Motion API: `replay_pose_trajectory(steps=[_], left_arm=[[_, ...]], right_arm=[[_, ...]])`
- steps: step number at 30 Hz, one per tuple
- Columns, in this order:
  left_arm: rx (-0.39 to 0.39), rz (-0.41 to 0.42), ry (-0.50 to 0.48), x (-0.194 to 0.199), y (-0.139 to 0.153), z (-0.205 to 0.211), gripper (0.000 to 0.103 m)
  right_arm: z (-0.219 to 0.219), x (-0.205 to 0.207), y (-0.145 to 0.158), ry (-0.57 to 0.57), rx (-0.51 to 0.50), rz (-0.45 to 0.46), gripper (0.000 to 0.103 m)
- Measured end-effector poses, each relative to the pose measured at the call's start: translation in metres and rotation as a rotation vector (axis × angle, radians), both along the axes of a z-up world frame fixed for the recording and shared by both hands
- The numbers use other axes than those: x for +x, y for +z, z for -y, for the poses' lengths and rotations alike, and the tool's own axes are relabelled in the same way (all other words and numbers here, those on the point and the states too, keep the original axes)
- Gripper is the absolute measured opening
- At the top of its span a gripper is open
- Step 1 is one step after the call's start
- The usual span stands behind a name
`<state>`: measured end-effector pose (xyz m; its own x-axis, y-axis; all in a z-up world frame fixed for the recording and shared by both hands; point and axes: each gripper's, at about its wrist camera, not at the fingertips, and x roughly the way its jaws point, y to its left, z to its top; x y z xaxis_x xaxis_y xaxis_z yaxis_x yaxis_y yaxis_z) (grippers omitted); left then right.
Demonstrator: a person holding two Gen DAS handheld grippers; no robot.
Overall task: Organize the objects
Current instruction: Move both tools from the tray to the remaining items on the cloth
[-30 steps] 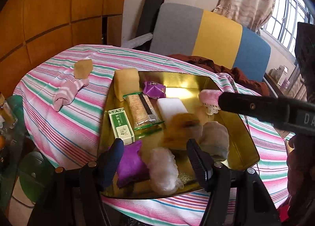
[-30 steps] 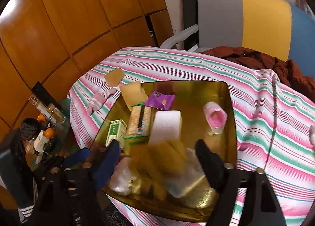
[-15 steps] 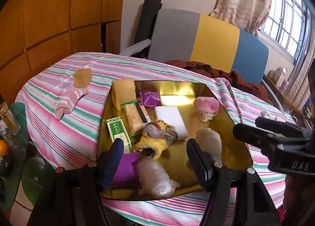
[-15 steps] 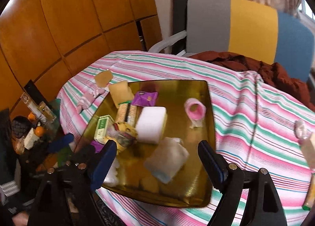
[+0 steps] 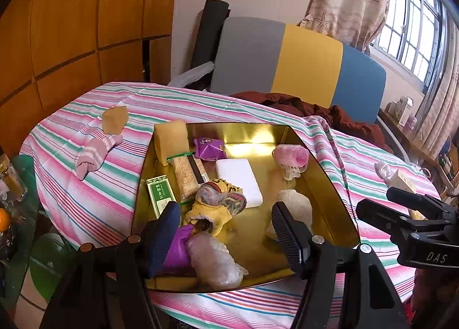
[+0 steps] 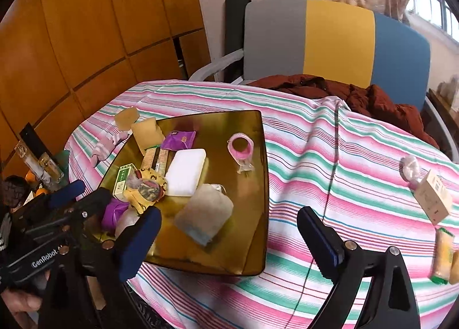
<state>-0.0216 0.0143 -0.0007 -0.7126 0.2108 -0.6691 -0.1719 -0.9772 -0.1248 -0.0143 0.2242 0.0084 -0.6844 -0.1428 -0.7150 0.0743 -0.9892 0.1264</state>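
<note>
Both grippers, left (image 5: 225, 221) and right (image 6: 228, 227), gape empty above one gold tray (image 6: 252, 185) holding two purple packets (image 5: 208, 148).

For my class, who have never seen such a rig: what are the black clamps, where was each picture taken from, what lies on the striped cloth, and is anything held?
No robot here: a person holds two hand-held clamps, each with a camera looking along its two fingers. One picture is from the left gripper, the other from the right gripper; each also shows the other tool at its edge. On the striped tablecloth sits a gold tray holding a white block, a pink roller, a rolled yellow sock, packets and more. A pink sock and a small box lie outside it. Both grippers are open and hold nothing; the right one's fingers have just been opening.
</note>
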Motion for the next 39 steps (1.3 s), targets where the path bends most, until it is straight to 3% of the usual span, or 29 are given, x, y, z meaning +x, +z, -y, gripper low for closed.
replay_pose_trajectory(steps=[7,10,17,27,36,39], left_arm=[[-0.016,-0.019,-0.023,0.003,0.007,-0.011,0.067],[-0.014,-0.014,-0.033,0.003,0.006,-0.014,0.075],[0.011,-0.037,-0.105,0.002,0.017,-0.030,0.075],[0.048,-0.017,-0.229,-0.003,0.021,-0.068,0.075],[0.039,-0.012,-0.347,0.000,0.022,-0.112,0.075],[0.026,-0.006,-0.379,-0.001,0.021,-0.125,0.075]], right_arm=[[-0.019,0.007,-0.002,-0.042,-0.018,0.001,0.098],[-0.026,0.011,-0.003,-0.059,-0.023,-0.002,0.100],[-0.062,0.019,-0.017,-0.141,-0.051,0.050,0.101],[-0.138,0.035,-0.027,-0.308,-0.085,0.115,0.101],[-0.217,0.055,-0.024,-0.473,-0.155,0.135,0.102],[-0.245,0.054,-0.019,-0.507,-0.128,0.140,0.103]])
